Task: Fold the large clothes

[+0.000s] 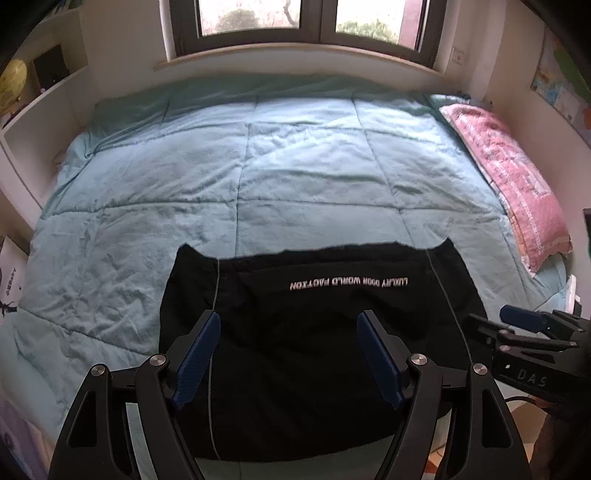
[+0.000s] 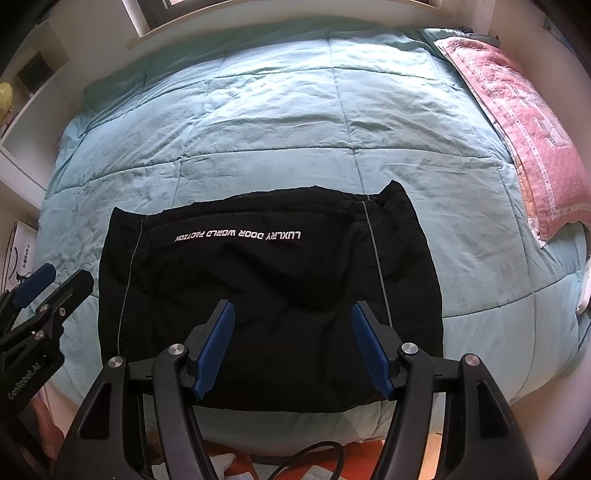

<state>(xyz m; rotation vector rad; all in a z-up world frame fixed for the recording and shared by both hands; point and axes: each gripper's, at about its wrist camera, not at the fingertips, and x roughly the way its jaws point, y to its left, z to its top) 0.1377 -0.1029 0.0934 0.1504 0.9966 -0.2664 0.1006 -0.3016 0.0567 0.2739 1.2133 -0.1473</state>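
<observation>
A black garment (image 1: 314,332) with white lettering lies folded flat in a rectangle on the teal quilt (image 1: 229,177), near the bed's front edge. It also shows in the right wrist view (image 2: 258,288). My left gripper (image 1: 288,354) is open and empty, hovering above the garment's near half. My right gripper (image 2: 291,343) is open and empty, above the garment's near edge. The right gripper shows at the right of the left wrist view (image 1: 517,325). The left gripper shows at the left of the right wrist view (image 2: 48,288).
A pink patterned pillow (image 1: 513,177) lies along the bed's right side by the wall. White shelves (image 1: 40,110) stand on the left. A window (image 1: 306,22) is behind the bed. A black cable (image 2: 314,458) lies on the floor below the bed's front.
</observation>
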